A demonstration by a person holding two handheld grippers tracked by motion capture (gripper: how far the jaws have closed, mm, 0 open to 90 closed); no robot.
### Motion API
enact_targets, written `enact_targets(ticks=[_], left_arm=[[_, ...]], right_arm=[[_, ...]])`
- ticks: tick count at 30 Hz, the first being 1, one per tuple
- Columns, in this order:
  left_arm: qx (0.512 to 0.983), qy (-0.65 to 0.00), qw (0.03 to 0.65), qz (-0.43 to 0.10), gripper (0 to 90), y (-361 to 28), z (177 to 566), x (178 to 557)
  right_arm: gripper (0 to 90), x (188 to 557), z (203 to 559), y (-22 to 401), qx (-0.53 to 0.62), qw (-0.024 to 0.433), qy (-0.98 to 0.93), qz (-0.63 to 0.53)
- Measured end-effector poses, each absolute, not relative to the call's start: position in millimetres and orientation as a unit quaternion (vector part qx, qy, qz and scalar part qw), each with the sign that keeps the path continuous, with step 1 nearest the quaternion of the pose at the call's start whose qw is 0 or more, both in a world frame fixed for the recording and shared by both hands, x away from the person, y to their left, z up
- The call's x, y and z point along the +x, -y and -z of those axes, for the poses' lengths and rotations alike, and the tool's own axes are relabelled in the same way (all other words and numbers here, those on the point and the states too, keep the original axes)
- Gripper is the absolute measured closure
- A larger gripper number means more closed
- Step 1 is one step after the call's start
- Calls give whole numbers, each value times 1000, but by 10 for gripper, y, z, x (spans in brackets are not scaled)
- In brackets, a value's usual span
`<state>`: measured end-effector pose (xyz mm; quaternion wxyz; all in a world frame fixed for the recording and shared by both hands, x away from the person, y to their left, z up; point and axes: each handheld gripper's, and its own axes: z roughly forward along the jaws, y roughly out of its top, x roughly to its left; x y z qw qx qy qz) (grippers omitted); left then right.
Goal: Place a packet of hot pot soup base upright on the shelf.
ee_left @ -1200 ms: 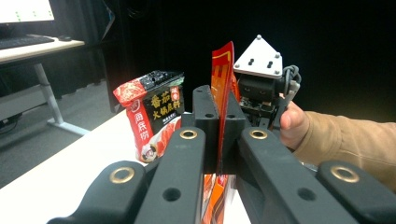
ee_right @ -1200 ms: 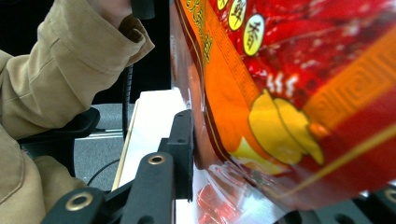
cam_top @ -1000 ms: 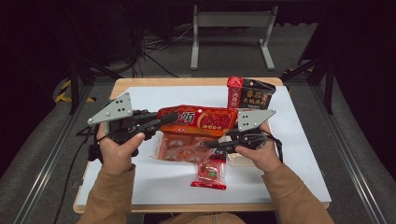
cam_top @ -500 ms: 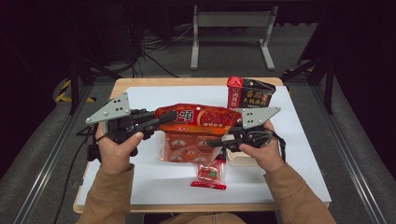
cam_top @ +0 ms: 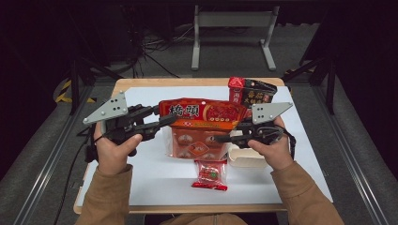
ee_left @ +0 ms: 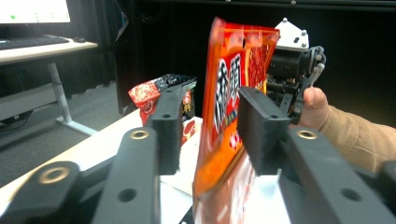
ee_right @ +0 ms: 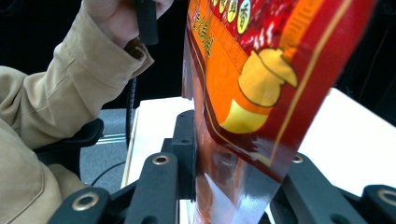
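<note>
Hand-held gripper, left (cam_top: 166, 121): in the high view its jaws reach the left end of the large glossy red-and-orange foil snack bag (cam_top: 202, 112), held lifted above the white tabletop (cam_top: 150, 173). Hand-held gripper, right (cam_top: 224, 138), meets the bag's lower right part. Below the bag lie a clear-fronted red packet of round pieces (cam_top: 195, 145), a small red sachet (cam_top: 210, 174) nearer the person, and a shallow beige tray (cam_top: 246, 157) to the bag's right; a dark carton with a red top (cam_top: 248, 92) stands beyond the bag.

Left gripper view: the left hand-held gripper (ee_left: 211, 128) has just been opening. The bag (ee_left: 233, 88) hangs edge-on between the jaws, a gap on one side, so the pads no longer press it. Behind the bag, the other hand (ee_left: 314, 100) appears.

Right gripper view: the right hand-held gripper (ee_right: 238, 154) is clamped on the bag's lower sealed edge (ee_right: 243, 186), the printed face (ee_right: 261, 70) rising above the jaws.

Judgement: the bag is passing to the right hand alone. To do this well, the right grip should stay firm on the seam, and the left jaws should spread fully before drawing straight back, without snagging the foil.
</note>
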<state>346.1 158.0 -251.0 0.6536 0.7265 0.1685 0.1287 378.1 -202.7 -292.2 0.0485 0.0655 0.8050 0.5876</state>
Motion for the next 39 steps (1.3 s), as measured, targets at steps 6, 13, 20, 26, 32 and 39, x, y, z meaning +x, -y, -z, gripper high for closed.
enact_targets(ticks=[6,13,20,26,32,39], left_arm=[[725,-173,654,-130,512,-1623,2522,3483],[726,-182,649,-138,462,-1651,2543,3516],[734,-179,637,-149,402,-1627,2573,3544],[741,-180,629,-152,362,-1611,2596,3558],[743,-187,623,-157,347,-1631,2645,3584],[751,-198,608,-162,331,-1595,2809,3659]], right_arm=[[706,3776,2791,2144,79,69,-803,-587],[706,3774,2678,2341,100,92,-792,-596],[706,3770,2576,2571,121,118,-782,-600],[706,3770,2545,2711,134,131,-778,-600],[706,3787,2542,2820,150,144,-775,-596],[706,3802,2541,2962,171,160,-771,-592]])
